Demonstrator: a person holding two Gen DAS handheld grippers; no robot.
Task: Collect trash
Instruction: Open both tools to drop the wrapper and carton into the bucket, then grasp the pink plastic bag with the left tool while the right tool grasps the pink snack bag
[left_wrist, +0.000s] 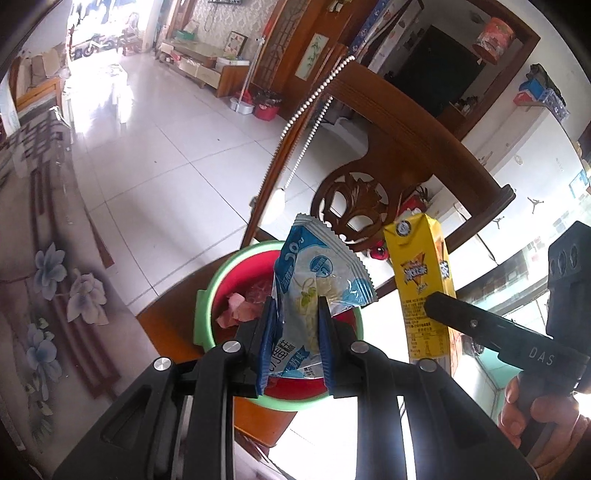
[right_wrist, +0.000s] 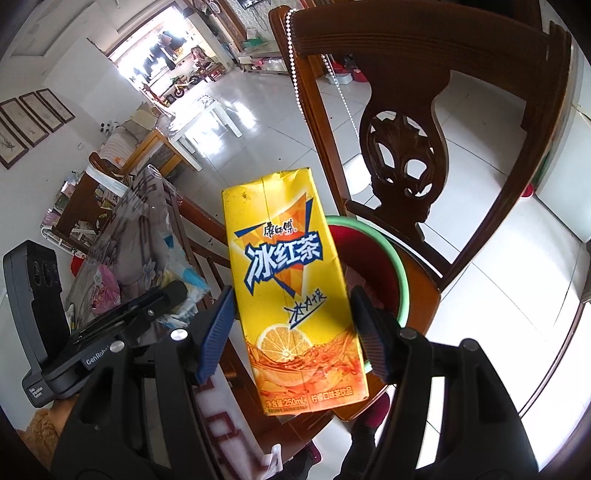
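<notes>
Blue-padded, the left gripper (left_wrist: 295, 306) has its jaws closed on a crinkled blue and white plastic wrapper (left_wrist: 317, 280), which hangs above a red plastic basin with a green rim (left_wrist: 207, 295). This basin stands on the seat of a carved brown wooden chair (left_wrist: 399, 122) and holds pink crumpled paper (left_wrist: 236, 312). The right gripper (right_wrist: 291, 317) clamps a yellow iced tea carton (right_wrist: 288, 280) between both pads, just beside the basin.
</notes>
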